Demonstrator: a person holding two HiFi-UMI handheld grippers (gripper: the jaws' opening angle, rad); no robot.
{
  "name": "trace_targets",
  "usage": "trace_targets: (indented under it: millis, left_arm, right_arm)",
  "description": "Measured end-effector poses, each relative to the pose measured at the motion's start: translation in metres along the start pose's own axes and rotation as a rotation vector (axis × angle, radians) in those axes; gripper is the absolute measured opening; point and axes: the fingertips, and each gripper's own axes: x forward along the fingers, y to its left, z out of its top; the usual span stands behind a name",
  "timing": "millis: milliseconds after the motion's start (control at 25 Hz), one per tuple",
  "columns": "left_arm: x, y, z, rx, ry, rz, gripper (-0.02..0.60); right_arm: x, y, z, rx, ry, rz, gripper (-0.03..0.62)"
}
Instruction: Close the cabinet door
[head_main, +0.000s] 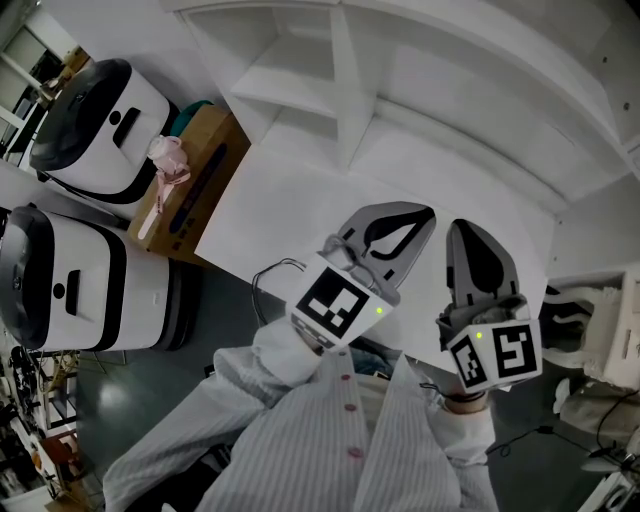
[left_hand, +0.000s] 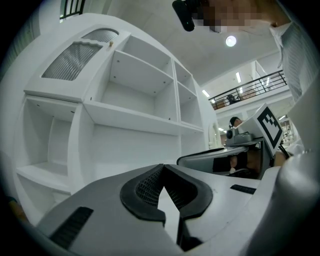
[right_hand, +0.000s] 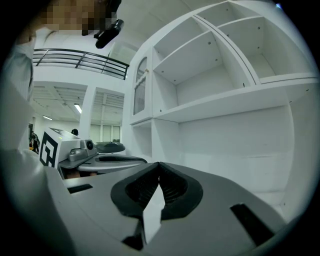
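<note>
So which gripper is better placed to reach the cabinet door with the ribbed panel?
Left, probably. The door is at the cabinet's upper left end, on the left gripper's side; the right gripper would have to cross past it. Both are shut, empty, touching nothing.

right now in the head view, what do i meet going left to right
white machines → cardboard box → left gripper → right gripper
</note>
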Motion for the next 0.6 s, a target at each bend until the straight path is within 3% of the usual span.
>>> trace_targets:
  millis: [600]
  left_arm:
    - [0.0058,-0.0033,-0.0008,0.034,0.02,0.009,0.009]
  right_arm:
    - [-0.0049,-0.0082,0.0014,0.005,-0.014,0.01,0.012]
